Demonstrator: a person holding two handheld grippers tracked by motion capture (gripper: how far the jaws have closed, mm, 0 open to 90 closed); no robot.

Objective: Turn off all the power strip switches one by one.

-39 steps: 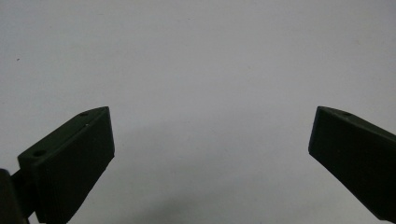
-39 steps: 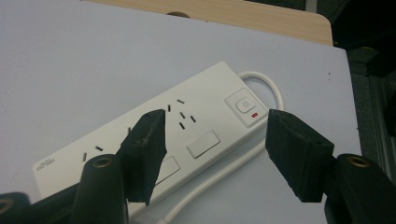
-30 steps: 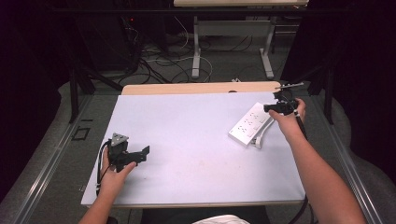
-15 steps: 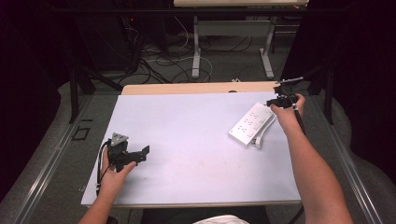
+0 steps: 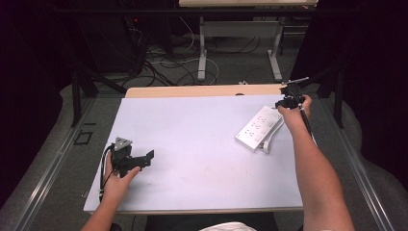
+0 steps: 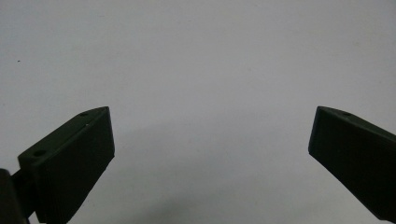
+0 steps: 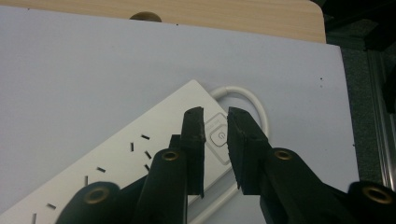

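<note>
Jaws of my right hand-held gripper (image 7: 215,126) stand nearly closed, holding nothing, poised above the power strip's (image 5: 259,127) switch (image 7: 219,136), I judge to press it. Strip lies at the worktop's (image 5: 192,125) right side; my left hand-held gripper (image 5: 142,160) rests wide open, empty, well apart.

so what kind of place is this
Probably a lab or workshop set up for recording: a white-topped table ringed by dark curtains, loose cables on the floor, and a second desk's legs behind.

Counted one white power strip (image 5: 259,128) with one power button (image 7: 219,137), one white cable (image 7: 243,95), two grippers, one table (image 5: 192,125).
</note>
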